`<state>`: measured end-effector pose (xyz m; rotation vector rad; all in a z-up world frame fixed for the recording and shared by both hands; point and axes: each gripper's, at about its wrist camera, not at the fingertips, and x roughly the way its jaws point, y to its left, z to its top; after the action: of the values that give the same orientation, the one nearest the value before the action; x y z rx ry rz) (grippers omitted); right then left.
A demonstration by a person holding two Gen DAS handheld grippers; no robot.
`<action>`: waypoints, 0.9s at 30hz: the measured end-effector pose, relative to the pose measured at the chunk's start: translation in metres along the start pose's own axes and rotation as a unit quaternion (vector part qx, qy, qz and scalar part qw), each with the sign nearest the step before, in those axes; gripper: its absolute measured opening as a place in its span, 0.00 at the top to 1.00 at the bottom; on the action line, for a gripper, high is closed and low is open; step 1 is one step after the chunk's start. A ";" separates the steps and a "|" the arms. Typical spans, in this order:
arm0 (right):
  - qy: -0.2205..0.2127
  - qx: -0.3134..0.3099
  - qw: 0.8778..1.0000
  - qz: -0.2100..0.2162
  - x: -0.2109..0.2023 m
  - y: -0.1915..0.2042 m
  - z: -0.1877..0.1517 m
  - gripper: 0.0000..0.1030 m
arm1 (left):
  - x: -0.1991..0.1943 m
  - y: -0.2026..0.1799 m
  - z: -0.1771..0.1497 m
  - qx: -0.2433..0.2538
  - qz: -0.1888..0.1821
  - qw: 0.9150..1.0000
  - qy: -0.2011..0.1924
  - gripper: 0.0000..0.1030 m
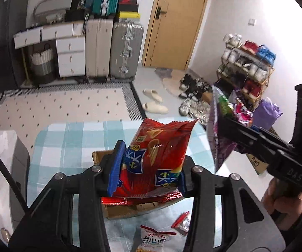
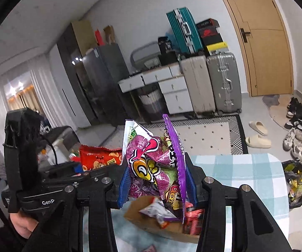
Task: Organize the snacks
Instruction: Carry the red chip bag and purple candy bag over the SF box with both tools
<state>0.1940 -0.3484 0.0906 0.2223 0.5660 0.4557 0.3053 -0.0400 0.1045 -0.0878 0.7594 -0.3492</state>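
Both grippers are raised above the open brown cardboard box (image 2: 151,224) on the blue-and-white checked table (image 1: 71,138), whose far edge borders open floor. The left gripper (image 1: 148,178) is clamped on a glossy red crinkled snack bag (image 1: 157,157); the right gripper (image 2: 158,182) is clamped on a purple crumpled snack bag (image 2: 151,168), each bag upright.

Left wrist view: looks forward and downward between its own jaws, close above the checked table (image 1: 71,138), facing the wooden door (image 1: 176,21) and shoe rack (image 1: 247,67); the right gripper (image 1: 230,126) enters at right. Right wrist view: same close, downward-tilted stance, facing the suitcases (image 2: 209,84); the left gripper (image 2: 81,168) appears at left. Shared: table, cardboard box (image 2: 163,226), door, suitcases, rug (image 1: 62,105).
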 end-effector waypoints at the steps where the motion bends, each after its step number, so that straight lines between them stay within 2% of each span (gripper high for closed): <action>1: 0.004 0.004 1.000 0.000 0.008 -0.007 -0.001 0.57 | 0.011 0.004 -0.001 -0.003 0.002 1.000 0.007 0.61; 6: 0.031 0.006 0.999 -0.008 0.046 -0.029 -0.011 0.57 | 0.070 0.022 -0.011 -0.008 -0.004 0.999 0.046 0.61; 10: 0.051 0.012 0.999 -0.006 0.072 -0.044 -0.022 0.57 | 0.102 0.032 -0.017 -0.019 -0.010 0.998 0.066 0.61; 19: 0.096 0.019 0.995 -0.011 0.121 -0.072 -0.048 0.57 | 0.153 0.050 -0.032 -0.013 0.002 0.996 0.093 0.61; 27: 0.117 0.015 0.993 -0.021 0.145 -0.083 -0.064 0.57 | 0.177 0.058 -0.039 -0.011 0.003 0.994 0.113 0.60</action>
<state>0.2961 -0.3476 -0.0561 0.1863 0.8068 0.4350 0.4134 -0.0436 -0.0519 -0.0676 0.9866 -0.3494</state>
